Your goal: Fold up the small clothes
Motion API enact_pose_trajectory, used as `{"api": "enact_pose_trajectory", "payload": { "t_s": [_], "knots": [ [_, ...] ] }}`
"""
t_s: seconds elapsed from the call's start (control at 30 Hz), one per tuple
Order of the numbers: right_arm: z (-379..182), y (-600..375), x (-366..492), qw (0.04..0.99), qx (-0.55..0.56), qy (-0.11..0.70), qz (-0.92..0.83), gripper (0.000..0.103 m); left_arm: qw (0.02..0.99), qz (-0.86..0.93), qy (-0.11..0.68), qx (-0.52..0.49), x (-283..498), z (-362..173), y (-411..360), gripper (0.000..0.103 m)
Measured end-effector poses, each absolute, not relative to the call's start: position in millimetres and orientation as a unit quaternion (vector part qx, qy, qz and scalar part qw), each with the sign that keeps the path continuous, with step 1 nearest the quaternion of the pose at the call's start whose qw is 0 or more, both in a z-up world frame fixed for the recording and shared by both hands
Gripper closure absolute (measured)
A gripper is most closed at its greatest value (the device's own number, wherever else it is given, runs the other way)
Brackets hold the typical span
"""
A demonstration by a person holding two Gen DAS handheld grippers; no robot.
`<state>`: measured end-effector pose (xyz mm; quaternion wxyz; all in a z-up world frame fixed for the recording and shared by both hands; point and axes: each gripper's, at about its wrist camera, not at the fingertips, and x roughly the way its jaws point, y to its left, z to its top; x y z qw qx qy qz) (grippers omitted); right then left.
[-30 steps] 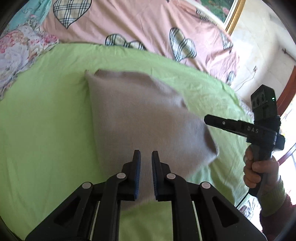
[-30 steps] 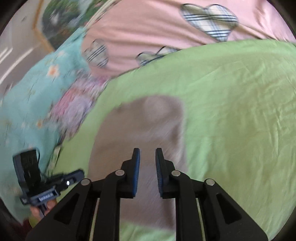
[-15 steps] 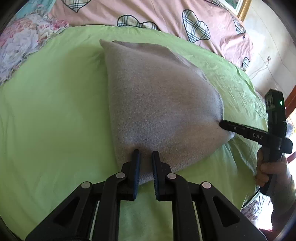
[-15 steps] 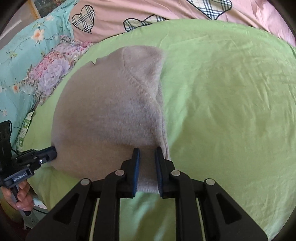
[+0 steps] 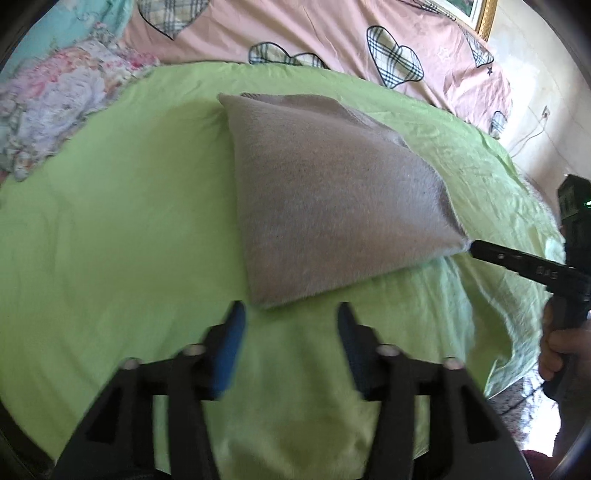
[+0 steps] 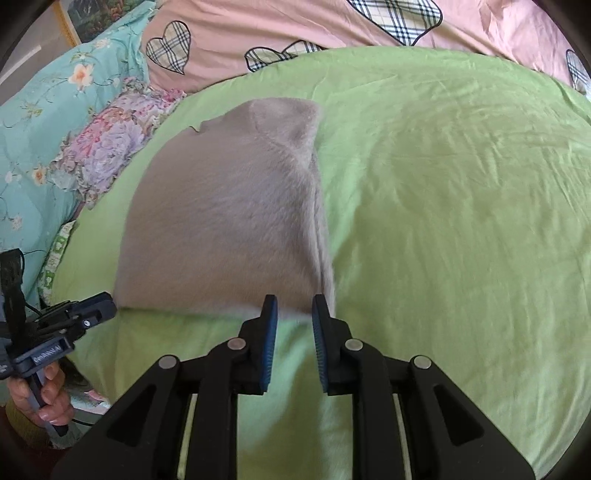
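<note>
Both wrist views look steeply down along their own claws from close above the bed [image 5: 110,221]. The left view faces the grey garment [image 5: 325,206] from its left corner, the right view from its right; both share it.

A grey-beige fleecy garment [image 5: 332,206] lies folded on the green bedsheet [image 5: 110,229]. A curved seam crosses its far end.

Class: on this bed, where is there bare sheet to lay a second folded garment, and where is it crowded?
Free: the wide green sheet right of the grey garment, up to the pink quilt. Crowded: the left side, where the floral pillows adjoin the garment.
</note>
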<state>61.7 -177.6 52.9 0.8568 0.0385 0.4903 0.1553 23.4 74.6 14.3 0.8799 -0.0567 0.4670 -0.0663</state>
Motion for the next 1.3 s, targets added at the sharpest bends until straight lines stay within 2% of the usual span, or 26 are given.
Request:
{"api": "enact_pose_trajectory", "payload": {
  "t_s": [0.07, 0.13, 0.2, 0.33, 0.47, 0.6, 0.77, 0.83, 1.07, 1.2, 1.3],
  "knots": [
    [57, -178, 51, 0.859, 0.039, 0.486, 0.159, 0.078, 0.883, -0.066, 0.463, -0.047, 14, 16, 72, 0.045],
    [59, -176, 40, 0.861, 0.04, 0.48, 0.162, 0.07, 0.886, -0.059, 0.459, -0.036, 3, 17, 70, 0.036],
    [60, -174, 31, 0.864, 0.04, 0.475, 0.165, 0.065, 0.886, -0.055, 0.459, -0.034, -3, 17, 71, 0.034],
    [59, -168, 16, 0.865, 0.034, 0.47, 0.17, 0.056, 0.883, -0.051, 0.466, -0.032, -11, 15, 76, 0.03],
    [60, -163, -1, 0.865, 0.022, 0.468, 0.178, 0.054, 0.88, -0.045, 0.473, -0.02, -20, 15, 80, 0.026],
    [59, -162, -14, 0.866, 0.007, 0.466, 0.181, 0.04, 0.877, -0.036, 0.479, -0.022, -26, 14, 86, 0.025],
    [57, -161, -17, 0.866, 0.011, 0.466, 0.181, 0.039, 0.884, -0.023, 0.467, -0.006, -21, 21, 85, 0.025],
    [58, -161, -13, 0.867, 0.011, 0.462, 0.185, 0.039, 0.889, -0.02, 0.458, -0.005, -14, 25, 87, 0.021],
    [68, -154, 20, 0.876, 0.018, 0.445, 0.182, 0.038, 0.89, -0.033, 0.45, -0.066, 17, 37, 94, 0.02],
    [69, -145, 32, 0.875, 0.01, 0.446, 0.187, 0.026, 0.892, -0.025, 0.448, -0.05, 29, 39, 91, 0.02],
    [66, -138, 40, 0.871, -0.003, 0.453, 0.192, 0.024, 0.89, -0.004, 0.456, -0.032, 37, 37, 90, 0.02]
  ]
}}
